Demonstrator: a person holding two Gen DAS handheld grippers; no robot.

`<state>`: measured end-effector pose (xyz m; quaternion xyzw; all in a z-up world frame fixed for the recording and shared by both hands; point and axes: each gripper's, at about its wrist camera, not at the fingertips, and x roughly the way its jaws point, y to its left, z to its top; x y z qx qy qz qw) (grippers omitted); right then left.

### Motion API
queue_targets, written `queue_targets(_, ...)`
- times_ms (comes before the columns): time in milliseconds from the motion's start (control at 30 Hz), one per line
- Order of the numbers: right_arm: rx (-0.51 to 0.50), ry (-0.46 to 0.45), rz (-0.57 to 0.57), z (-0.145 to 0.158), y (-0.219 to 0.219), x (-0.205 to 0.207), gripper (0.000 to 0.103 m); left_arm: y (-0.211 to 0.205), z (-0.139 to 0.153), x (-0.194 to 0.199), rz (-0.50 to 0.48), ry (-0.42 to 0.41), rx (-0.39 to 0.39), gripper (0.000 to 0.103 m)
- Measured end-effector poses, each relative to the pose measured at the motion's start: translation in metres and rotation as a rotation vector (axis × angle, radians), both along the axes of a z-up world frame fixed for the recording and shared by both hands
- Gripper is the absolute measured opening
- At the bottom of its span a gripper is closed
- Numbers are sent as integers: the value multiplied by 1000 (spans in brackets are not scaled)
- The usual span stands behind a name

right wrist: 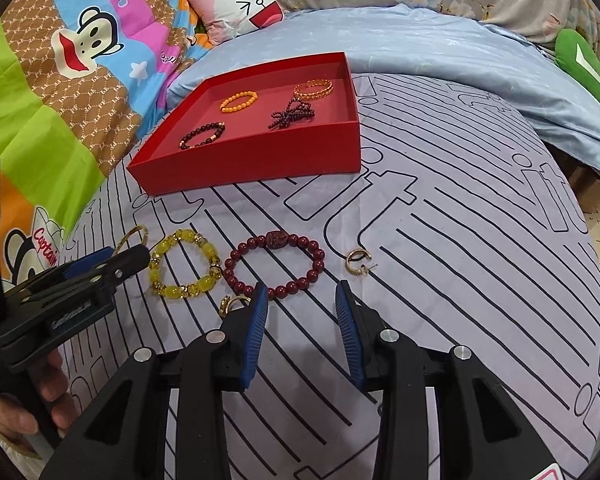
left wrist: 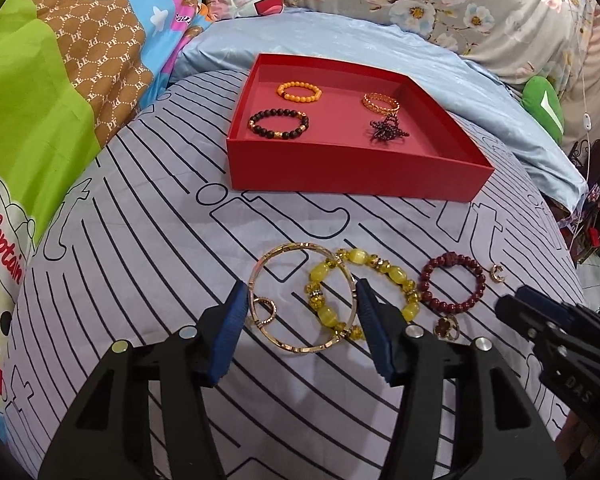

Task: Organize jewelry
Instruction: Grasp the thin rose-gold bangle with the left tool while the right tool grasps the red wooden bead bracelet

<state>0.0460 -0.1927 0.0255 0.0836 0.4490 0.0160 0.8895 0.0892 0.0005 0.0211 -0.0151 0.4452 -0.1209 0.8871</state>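
Currently left gripper [left wrist: 302, 312] held wide open, jaws straddling gold bangle [left wrist: 300, 298] on sheet [left wrist: 140, 208], nothing gripped. Bangle judged rigid, light, slick metal; best pinched across thin rim, likely to skate. Yellow bracelet [left wrist: 360, 292] overlaps bangle; elastic, heavier beads, may be dragged along. Right gripper [right wrist: 302, 312] open, empty, near maroon bracelet [right wrist: 276, 264]. Box [left wrist: 356, 176] well beyond, four pieces inside.

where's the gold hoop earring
In the right wrist view, the hoop earring lies on the striped sheet, just right of the red bracelet.
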Motion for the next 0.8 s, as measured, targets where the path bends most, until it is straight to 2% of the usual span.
queue_targets(333,-44,-9,26,-7,4,28,29,0,1,-6,-10,13,-10,52)
queue_targets(467,-59,15,36,-16,3,38,25,-1,2,-6,-12,13,-13,52)
queue_targets(667,-89,10,43,-23,5,38,17,-2,0,-4,-9,24,-15,53)
queue_targets(733,-102,11,44,-23,4,38,9,-2,-1,-4,-8,28,-17,53)
queue_targets(800,-91,14,44,-23,2,37,8,-3,0,-4,-8,29,-16,53)
